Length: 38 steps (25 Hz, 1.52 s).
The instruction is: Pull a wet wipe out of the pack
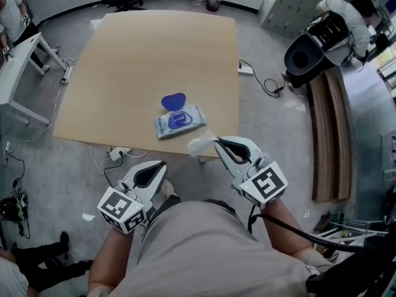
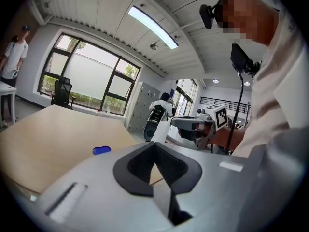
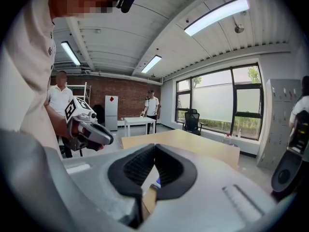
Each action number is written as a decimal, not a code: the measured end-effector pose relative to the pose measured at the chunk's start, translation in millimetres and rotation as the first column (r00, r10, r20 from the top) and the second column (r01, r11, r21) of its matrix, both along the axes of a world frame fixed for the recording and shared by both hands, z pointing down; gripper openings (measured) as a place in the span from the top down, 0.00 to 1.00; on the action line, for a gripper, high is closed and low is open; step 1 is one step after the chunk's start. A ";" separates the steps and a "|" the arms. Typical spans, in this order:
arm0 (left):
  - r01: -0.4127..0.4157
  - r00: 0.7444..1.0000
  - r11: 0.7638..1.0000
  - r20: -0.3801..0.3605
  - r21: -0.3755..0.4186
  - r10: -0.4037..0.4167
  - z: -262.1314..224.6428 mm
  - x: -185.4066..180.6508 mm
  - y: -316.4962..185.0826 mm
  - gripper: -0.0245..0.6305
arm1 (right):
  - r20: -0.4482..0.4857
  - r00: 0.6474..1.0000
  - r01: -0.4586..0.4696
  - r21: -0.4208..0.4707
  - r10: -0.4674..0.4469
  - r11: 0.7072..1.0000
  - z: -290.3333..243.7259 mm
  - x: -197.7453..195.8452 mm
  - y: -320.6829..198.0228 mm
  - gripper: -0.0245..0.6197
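My right gripper (image 1: 218, 142) is pinched shut on the wipe (image 1: 201, 145), held over the table's (image 1: 136, 60) near edge so the sheet hangs loose and looks free of the pack (image 1: 180, 121). The pack lies flat on the table, blue lid (image 1: 174, 100) flipped open. My left gripper (image 1: 162, 164) is closed and empty, kept back by my body, out of the way.

Head view: from above and behind both grippers, steeply down; left gripper (image 1: 162, 164) and right gripper (image 1: 216, 141) near, table (image 1: 154, 60) beyond them. Gripper views: each close behind its own jaws, nearly level, angled toward the other gripper; all three share the table.
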<state>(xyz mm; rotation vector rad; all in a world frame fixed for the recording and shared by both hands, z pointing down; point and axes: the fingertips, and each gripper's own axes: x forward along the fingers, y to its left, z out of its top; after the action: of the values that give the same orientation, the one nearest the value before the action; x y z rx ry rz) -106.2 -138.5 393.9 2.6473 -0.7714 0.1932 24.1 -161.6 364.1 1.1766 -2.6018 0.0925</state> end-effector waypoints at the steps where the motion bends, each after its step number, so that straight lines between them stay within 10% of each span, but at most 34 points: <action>1: 0.004 1.000 1.000 -0.010 0.004 -0.004 -6.7 8.1 8.3 0.95 | 0.001 1.000 0.008 0.010 -0.008 1.000 -4.7 6.4 10.4 0.96; 10: 0.010 1.000 0.998 -0.027 0.062 -0.008 -43.2 109.3 121.1 0.95 | 0.063 0.997 0.037 -0.008 -0.036 0.999 -11.1 90.5 131.6 0.96; 25: -0.082 0.993 0.984 0.095 0.157 0.068 -66.3 152.8 225.3 0.95 | 0.090 0.996 -0.006 -0.010 0.007 1.000 -20.3 130.5 229.6 0.96; 38: -0.062 0.995 0.987 0.092 0.148 0.048 -63.2 18.5 301.4 0.95 | 0.043 0.999 0.021 0.030 -0.022 0.999 -38.9 8.9 304.2 0.96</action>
<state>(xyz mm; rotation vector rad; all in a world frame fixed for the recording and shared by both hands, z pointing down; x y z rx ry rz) -87.7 162.9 330.7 2.8215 -0.7689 0.2782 32.9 142.6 325.2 1.1687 -2.6616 0.0765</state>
